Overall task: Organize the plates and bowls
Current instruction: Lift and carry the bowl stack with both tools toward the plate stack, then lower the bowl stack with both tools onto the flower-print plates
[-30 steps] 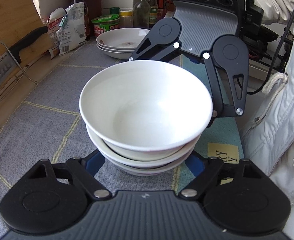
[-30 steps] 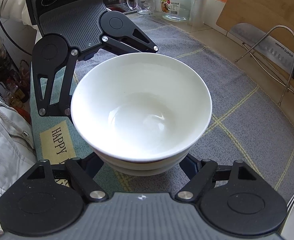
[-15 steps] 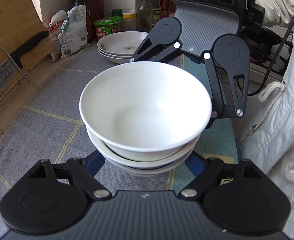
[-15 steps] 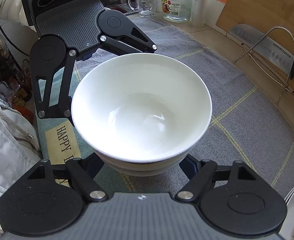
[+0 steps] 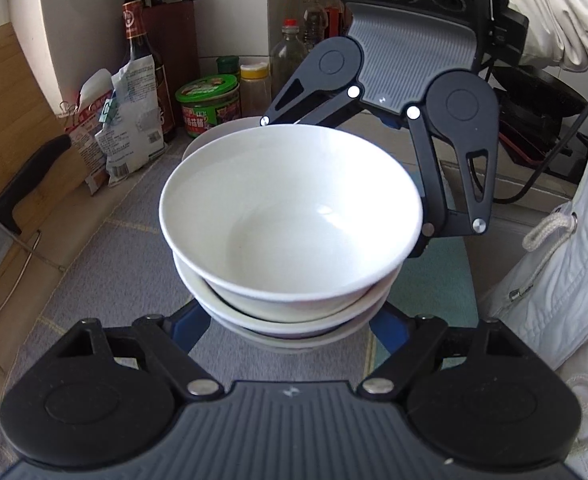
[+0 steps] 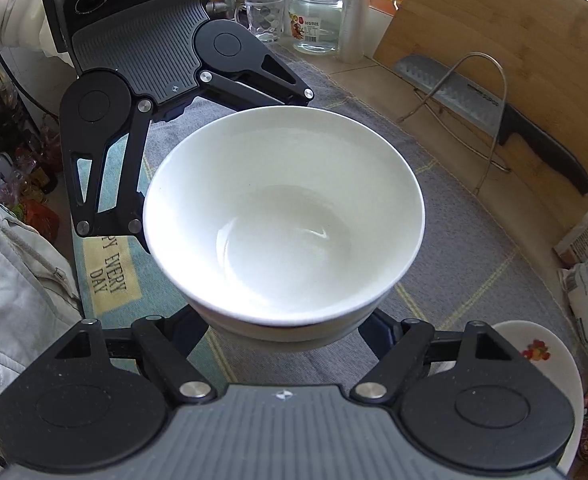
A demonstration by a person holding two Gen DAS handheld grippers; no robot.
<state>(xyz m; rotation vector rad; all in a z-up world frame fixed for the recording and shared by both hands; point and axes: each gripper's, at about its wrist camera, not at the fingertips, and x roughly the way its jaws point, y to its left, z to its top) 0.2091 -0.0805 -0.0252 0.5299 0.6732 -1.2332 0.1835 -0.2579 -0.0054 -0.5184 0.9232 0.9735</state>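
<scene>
stacked bowls point(image 5: 290, 240) sit between both spread grippers — left gripper point(image 5: 290, 332), right gripper point(image 6: 290, 332) — whether gripped, cannot tell.
</scene>
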